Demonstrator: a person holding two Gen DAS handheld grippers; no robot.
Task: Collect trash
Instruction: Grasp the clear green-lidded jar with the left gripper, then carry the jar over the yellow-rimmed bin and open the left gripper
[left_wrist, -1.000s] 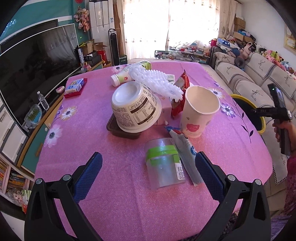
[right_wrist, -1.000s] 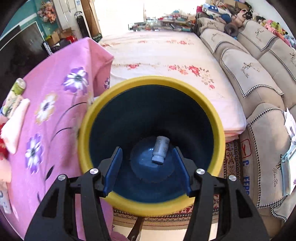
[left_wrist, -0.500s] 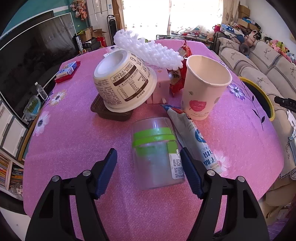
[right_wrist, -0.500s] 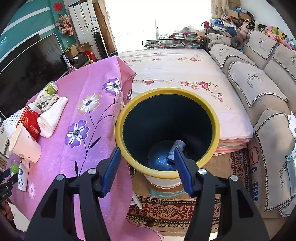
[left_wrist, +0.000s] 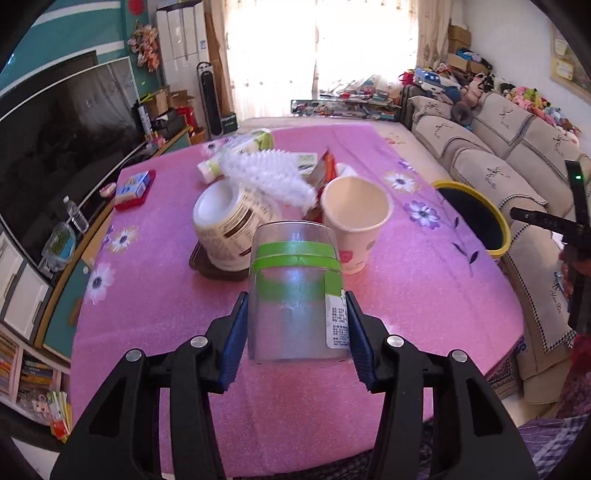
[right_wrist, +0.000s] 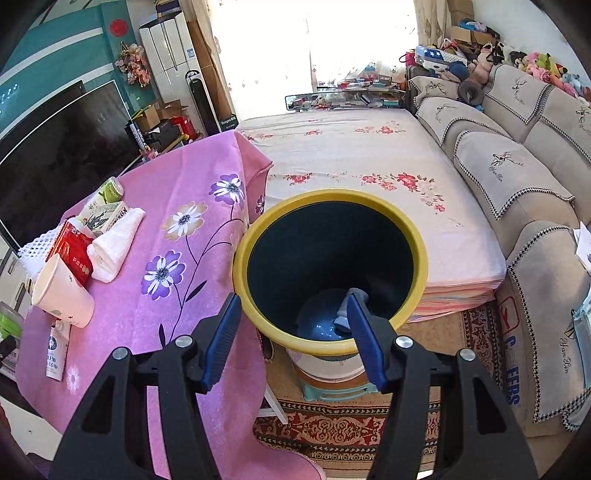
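My left gripper is shut on a clear plastic jar with green tape and holds it above the pink table. Behind it lie a paper cup, an overturned noodle bowl and white foam netting. My right gripper is open and empty above the near rim of the yellow-rimmed bin, which holds a small bottle. The bin also shows in the left wrist view, at the table's right edge.
On the table are a red snack packet, a white folded cloth, a toothpaste tube and a green can. A sofa stands right of the bin, a bed behind it, a TV at left.
My left gripper has closed on the clear jar and lifted it off the table. My right gripper has drawn back and up from the bin.
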